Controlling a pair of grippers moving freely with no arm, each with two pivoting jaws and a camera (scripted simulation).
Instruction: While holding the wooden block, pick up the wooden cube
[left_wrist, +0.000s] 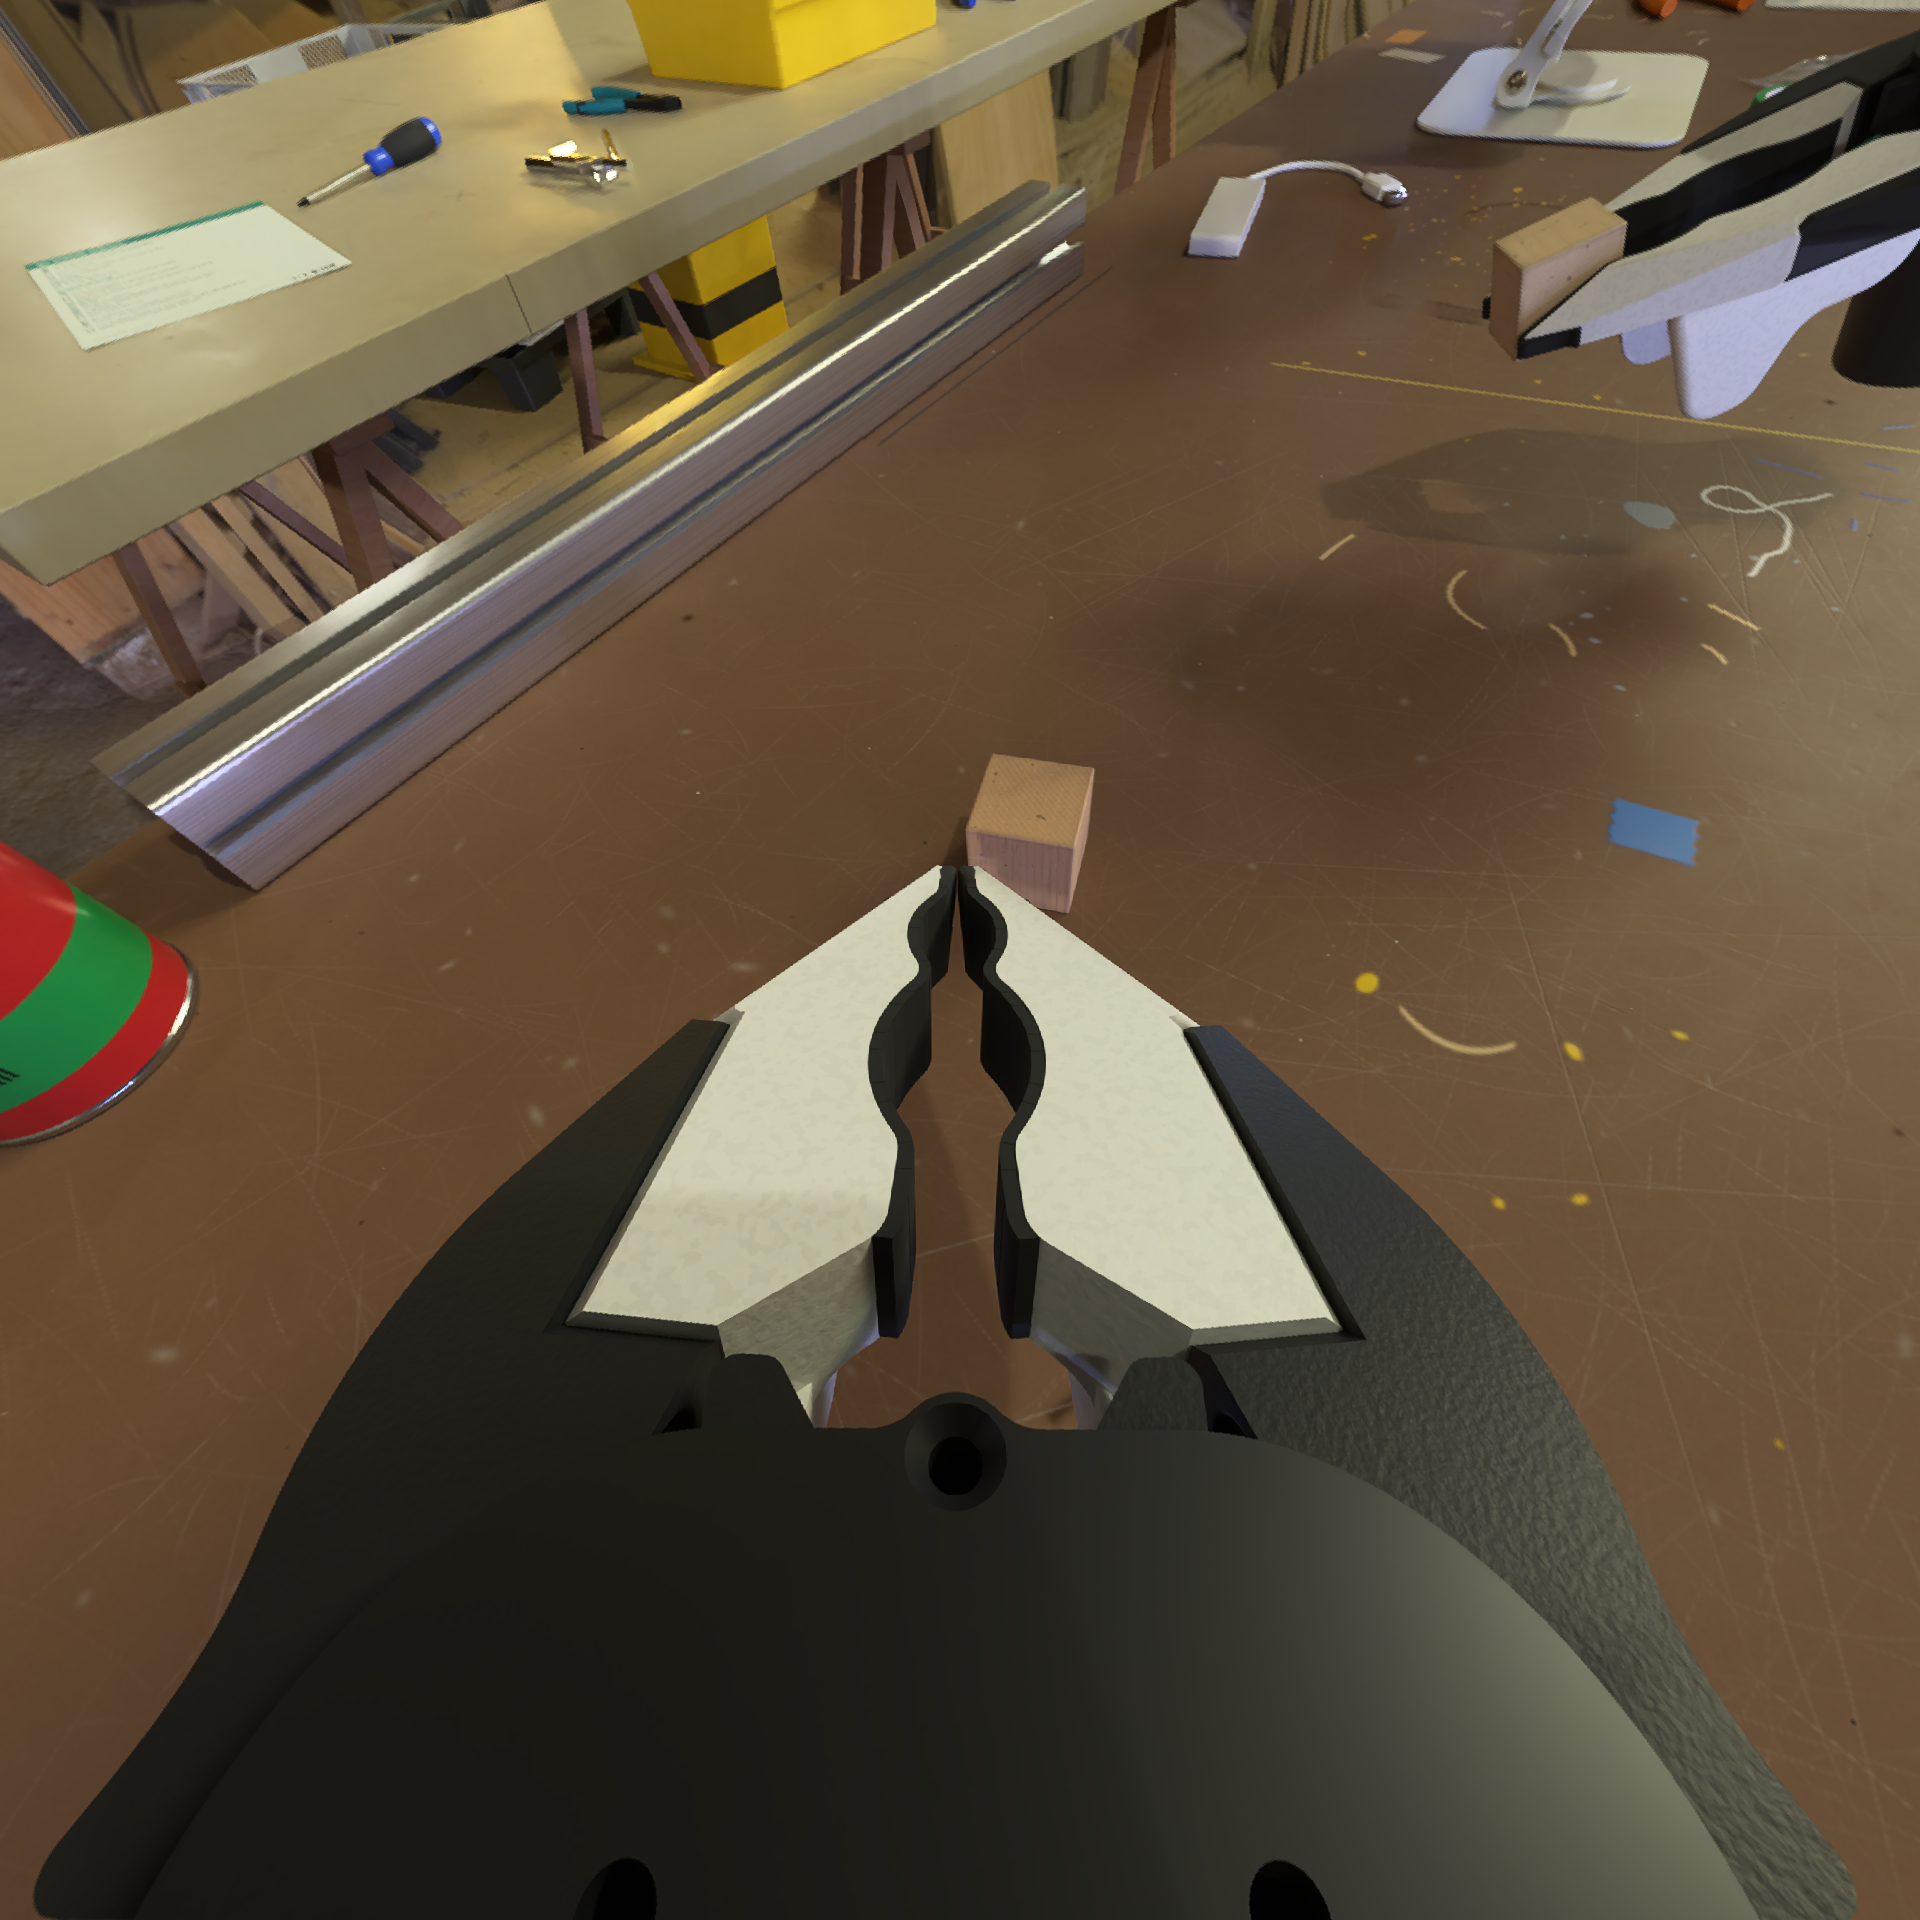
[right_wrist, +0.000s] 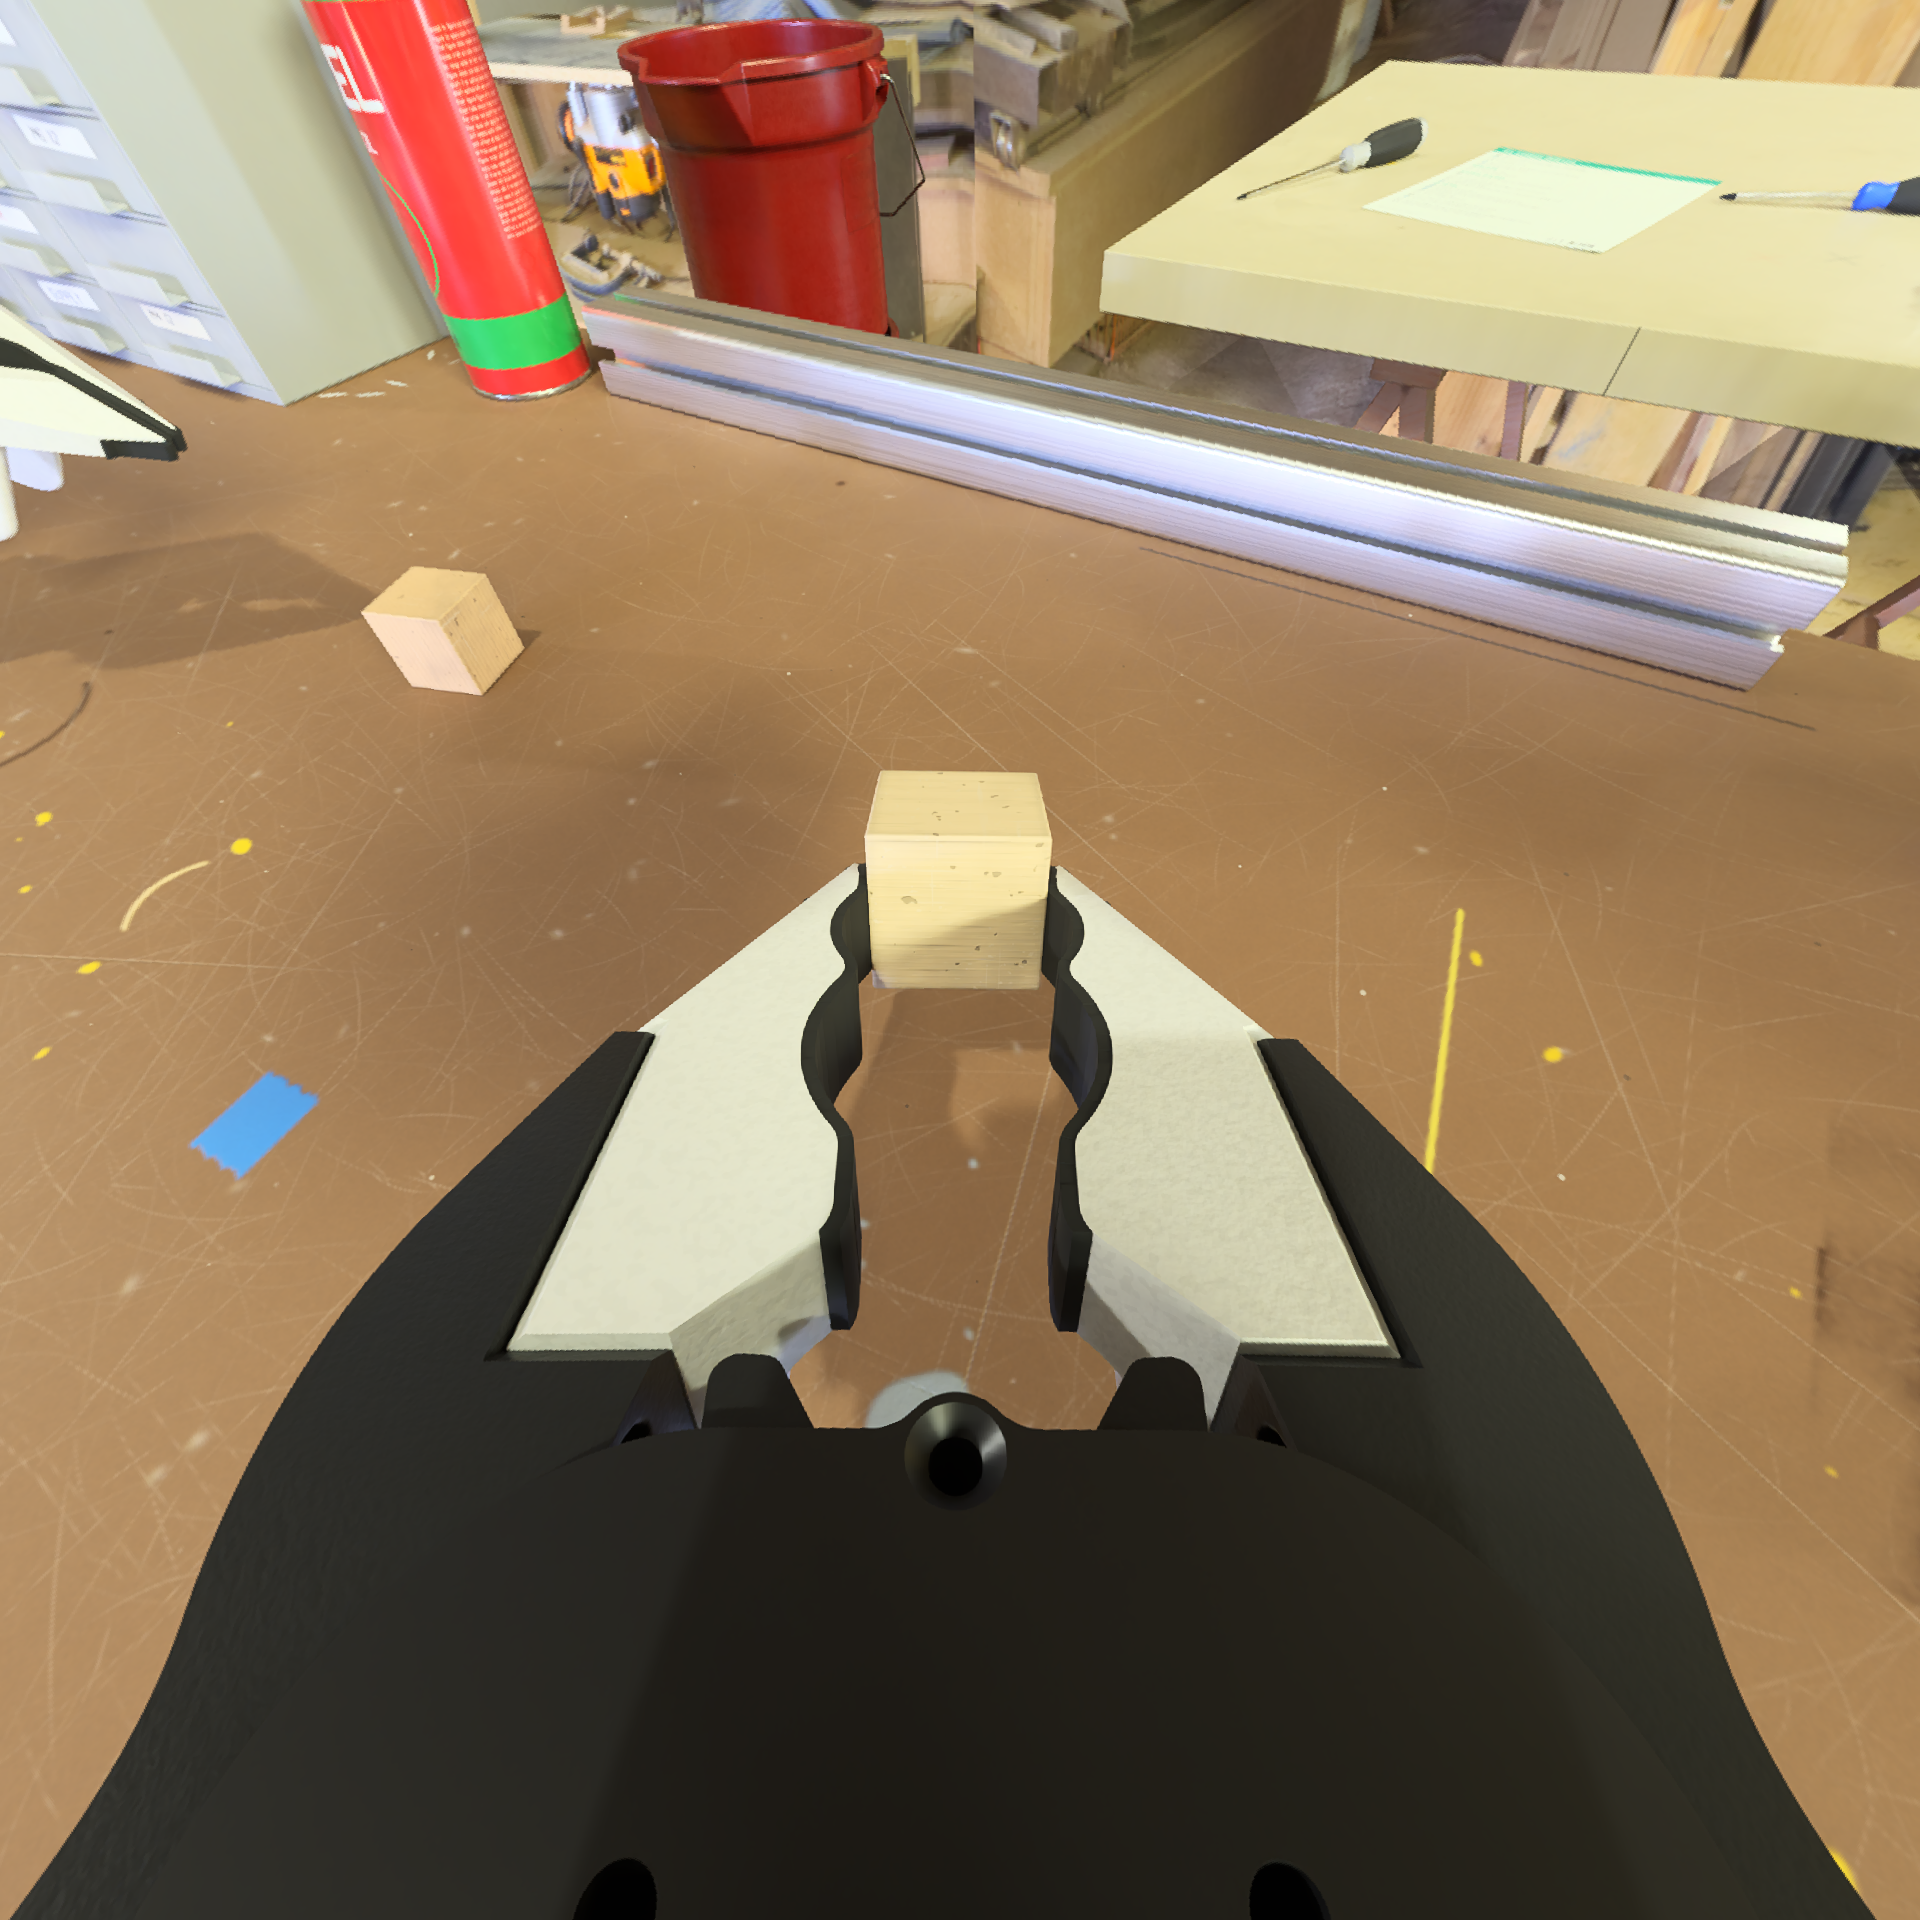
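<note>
Right gripper (right_wrist: 956, 914) clamps the wooden block (right_wrist: 956, 883); left gripper (left_wrist: 956, 878) has fingertips pressed together, empty.

The wooden cube (left_wrist: 1031, 831) sits on the brown table (left_wrist: 1351, 1039) at frame centre, just beyond my left tips; I should spread them before straddling it.

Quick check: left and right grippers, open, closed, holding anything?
Left gripper: closed, empty; wooden cube on the table just beyond its fingers.
Right gripper: closed on the wooden block.
</note>
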